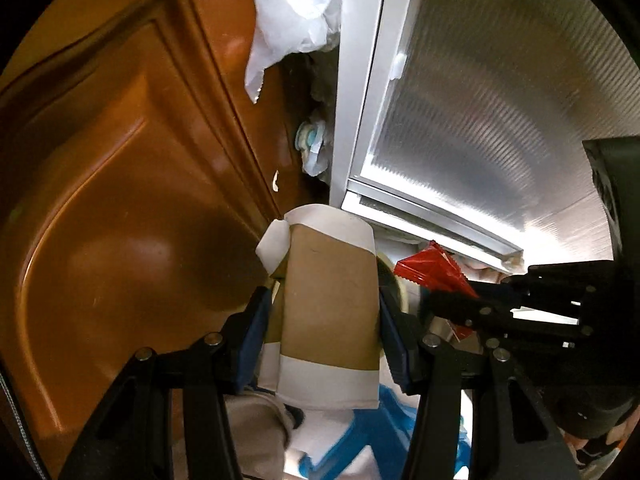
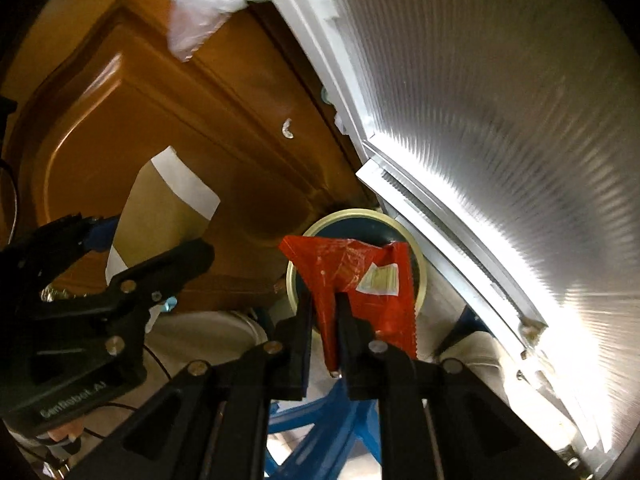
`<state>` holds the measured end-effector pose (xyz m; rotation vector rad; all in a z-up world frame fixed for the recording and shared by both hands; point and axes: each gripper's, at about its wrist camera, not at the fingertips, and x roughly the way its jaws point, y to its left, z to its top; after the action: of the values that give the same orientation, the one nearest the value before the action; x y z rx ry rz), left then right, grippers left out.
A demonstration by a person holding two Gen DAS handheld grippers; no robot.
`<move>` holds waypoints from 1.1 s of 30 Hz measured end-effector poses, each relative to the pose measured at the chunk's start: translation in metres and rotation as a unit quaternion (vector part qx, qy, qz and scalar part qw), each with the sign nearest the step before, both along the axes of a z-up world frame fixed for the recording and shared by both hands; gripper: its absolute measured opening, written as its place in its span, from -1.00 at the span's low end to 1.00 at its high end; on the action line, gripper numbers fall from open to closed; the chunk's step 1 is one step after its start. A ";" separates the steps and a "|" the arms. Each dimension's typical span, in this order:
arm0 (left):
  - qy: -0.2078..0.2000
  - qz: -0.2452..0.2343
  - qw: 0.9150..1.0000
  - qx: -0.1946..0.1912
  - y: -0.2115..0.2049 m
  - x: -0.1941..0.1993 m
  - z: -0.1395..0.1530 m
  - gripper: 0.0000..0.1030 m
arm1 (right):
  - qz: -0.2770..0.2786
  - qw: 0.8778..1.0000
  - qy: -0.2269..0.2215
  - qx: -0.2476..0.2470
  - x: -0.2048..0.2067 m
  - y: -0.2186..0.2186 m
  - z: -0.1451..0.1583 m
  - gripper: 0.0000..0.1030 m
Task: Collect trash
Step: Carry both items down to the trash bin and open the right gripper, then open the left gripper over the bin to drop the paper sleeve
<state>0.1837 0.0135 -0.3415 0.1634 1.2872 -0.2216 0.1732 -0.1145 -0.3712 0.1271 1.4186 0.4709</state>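
Observation:
My left gripper (image 1: 320,308) is shut on a crushed paper cup (image 1: 330,300), brown with white bands, held up in front of a brown door. The cup also shows in the right wrist view (image 2: 160,216), with the left gripper (image 2: 132,248) around it. My right gripper (image 2: 324,308) is shut on a red plastic wrapper (image 2: 360,284) with a small white label. The wrapper (image 1: 432,274) and right gripper (image 1: 472,304) appear at the right of the left wrist view. Below the wrapper is a round bin opening with a cream rim (image 2: 416,248) and dark inside.
A brown panelled door (image 1: 120,200) fills the left. A ribbed frosted glass panel in a white frame (image 1: 500,100) fills the right. A white plastic bag (image 1: 296,12) hangs at the top. A blue and white object (image 2: 320,432) lies below.

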 end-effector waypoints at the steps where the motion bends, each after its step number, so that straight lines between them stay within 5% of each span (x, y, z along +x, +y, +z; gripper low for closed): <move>1: 0.002 -0.004 1.000 0.002 0.000 0.003 -0.003 -0.01 | -0.005 1.000 0.001 0.004 0.002 0.000 -0.003 -0.66; 7: 0.033 -0.008 0.999 -0.011 0.005 0.019 -0.019 0.01 | -0.019 1.000 -0.003 0.010 0.013 0.001 -0.015 -0.37; 12: 0.035 0.001 0.999 -0.014 0.006 0.019 -0.021 0.28 | -0.021 1.000 -0.004 0.004 0.013 0.002 -0.020 -0.35; 17: 0.022 -0.001 1.000 -0.005 0.004 0.011 -0.010 0.32 | -0.022 1.000 -0.007 -0.001 0.008 0.003 -0.013 -0.35; 33: -0.098 0.005 0.994 -0.047 0.012 -0.055 0.114 0.56 | -0.030 0.993 -0.115 0.008 -0.054 -0.004 0.097 -0.35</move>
<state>0.1289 0.0252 -0.2277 0.0957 1.0804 -0.2500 0.1192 -0.1189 -0.2743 0.1243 1.1831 0.4326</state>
